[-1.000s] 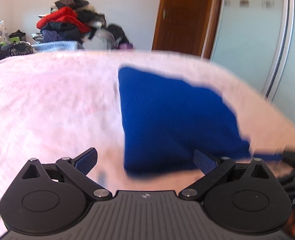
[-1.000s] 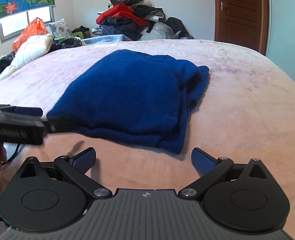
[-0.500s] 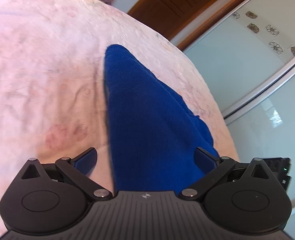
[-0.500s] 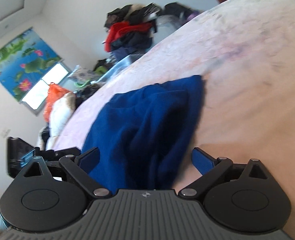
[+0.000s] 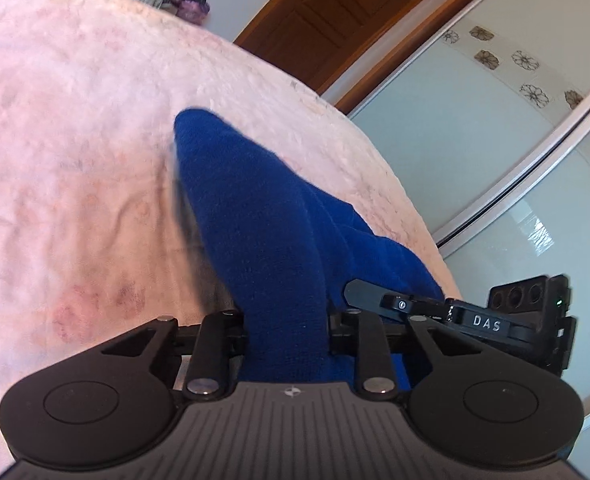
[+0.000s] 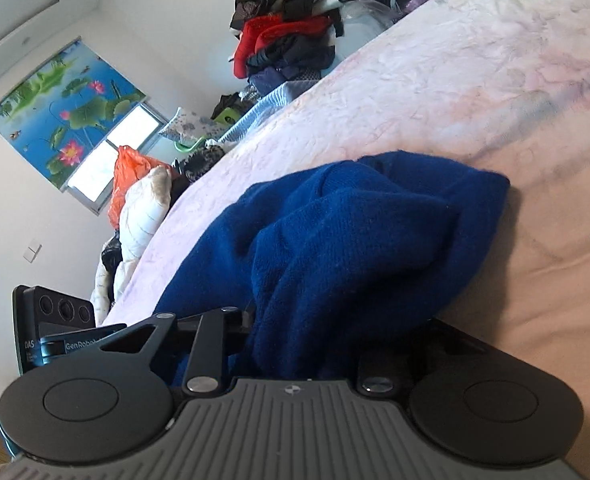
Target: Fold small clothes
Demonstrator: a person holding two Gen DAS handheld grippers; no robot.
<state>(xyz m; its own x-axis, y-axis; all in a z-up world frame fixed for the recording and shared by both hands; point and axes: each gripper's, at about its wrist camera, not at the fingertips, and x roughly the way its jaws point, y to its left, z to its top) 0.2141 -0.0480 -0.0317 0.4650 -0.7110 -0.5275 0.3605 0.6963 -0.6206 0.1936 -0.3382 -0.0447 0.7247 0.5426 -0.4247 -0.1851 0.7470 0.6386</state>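
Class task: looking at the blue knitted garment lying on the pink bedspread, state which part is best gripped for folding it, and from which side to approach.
Grip the blue knitted garment at its near hem edge, coming in low from the near side of the pink bedspread. That edge is thin, bunched layers which narrow jaws can pinch; the middle lies broad and flat.

Left gripper [image 5: 287,326]: matte black, ribbed grey plate between two round discs, silver screws on linkage bars. At 3 o'clock, the right gripper [image 5: 507,322] shows white "DAS" lettering.
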